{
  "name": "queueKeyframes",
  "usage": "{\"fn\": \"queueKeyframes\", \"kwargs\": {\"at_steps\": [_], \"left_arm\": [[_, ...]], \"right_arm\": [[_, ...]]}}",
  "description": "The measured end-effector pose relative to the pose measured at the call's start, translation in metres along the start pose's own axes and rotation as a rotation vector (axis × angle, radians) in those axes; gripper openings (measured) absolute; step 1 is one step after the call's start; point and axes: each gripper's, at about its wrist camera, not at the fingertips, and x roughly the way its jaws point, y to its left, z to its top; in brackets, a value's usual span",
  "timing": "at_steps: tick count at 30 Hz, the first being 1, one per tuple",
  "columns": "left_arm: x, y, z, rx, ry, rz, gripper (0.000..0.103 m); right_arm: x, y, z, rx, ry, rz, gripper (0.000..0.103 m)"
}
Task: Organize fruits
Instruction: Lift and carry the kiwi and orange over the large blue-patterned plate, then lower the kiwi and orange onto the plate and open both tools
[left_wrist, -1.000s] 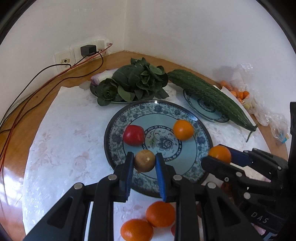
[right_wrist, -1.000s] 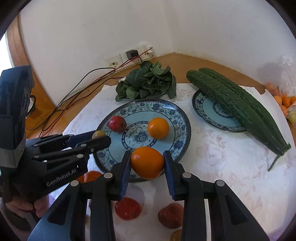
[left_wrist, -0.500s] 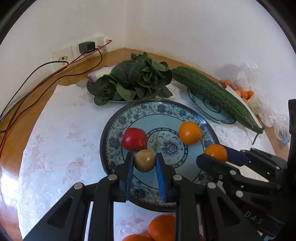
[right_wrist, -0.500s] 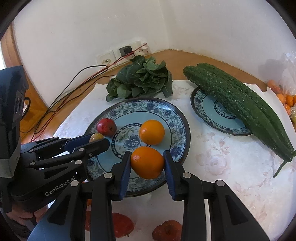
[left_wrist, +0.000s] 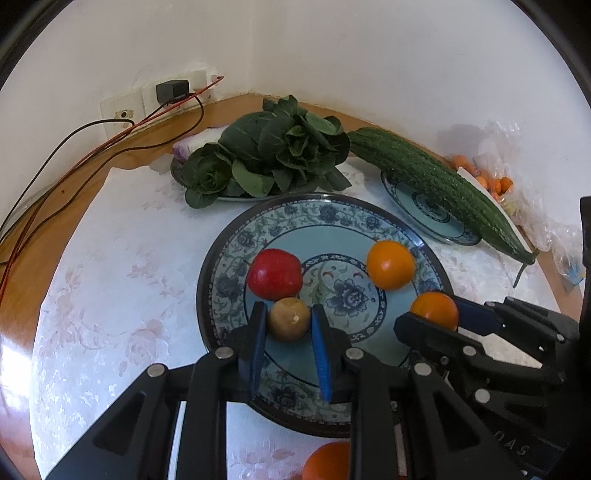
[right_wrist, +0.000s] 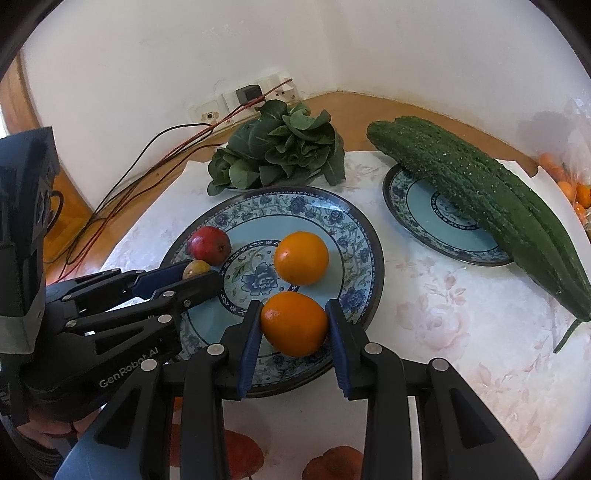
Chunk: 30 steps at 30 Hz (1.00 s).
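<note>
A large blue patterned plate (left_wrist: 236, 236) (right_wrist: 354, 229) holds a red apple (left_wrist: 274, 274) (right_wrist: 208, 245) and an orange (left_wrist: 390, 264) (right_wrist: 301, 257). My left gripper (left_wrist: 288, 321) is over the plate's near left part, jaws slightly apart around a small brown round fruit (left_wrist: 289, 319) (right_wrist: 196, 269) that sits by the apple. My right gripper (right_wrist: 293, 323) is shut on a second orange (right_wrist: 294, 323) (left_wrist: 434, 311) and holds it over the plate's near right edge.
Leafy greens (left_wrist: 273, 158) on a dish sit behind the plate. A long green gourd (right_wrist: 487, 206) lies over a small blue plate (right_wrist: 417, 206) at right. Loose oranges (left_wrist: 327, 461) and red fruit (right_wrist: 240, 454) lie near me. Cables (left_wrist: 74, 147) and a plastic bag (left_wrist: 517, 192) line the edges.
Both grippers moved forward over the large plate with their fruit. The left jaws have opened a little around the brown fruit.
</note>
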Motion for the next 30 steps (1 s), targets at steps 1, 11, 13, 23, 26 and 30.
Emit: {"fn": "queueKeyframes", "kwargs": {"at_steps": [1,11,13,23,26,30], "left_arm": [[0.0,0.0,0.0,0.001,-0.001,0.001,0.024],[0.0,-0.004,-0.001,0.019,-0.003,-0.001,0.031],[0.0,-0.005,-0.001,0.024,-0.004,0.006,0.032],[-0.003,-0.004,-0.001,0.014,0.008,0.021,0.035],[-0.006,-0.003,-0.002,0.012,0.009,0.017,0.035],[-0.015,-0.004,-0.002,0.015,-0.002,0.018,0.036]], "right_arm": [[0.0,0.0,0.0,-0.001,0.0,-0.001,0.035],[0.0,0.0,0.0,-0.005,-0.001,-0.003,0.035],[0.0,0.0,-0.001,-0.005,0.0,0.008,0.035],[0.003,-0.001,-0.002,-0.008,0.01,0.052,0.036],[0.001,-0.002,-0.002,-0.005,0.004,0.049,0.038],[-0.004,-0.003,-0.001,0.001,-0.005,0.048,0.044]]}}
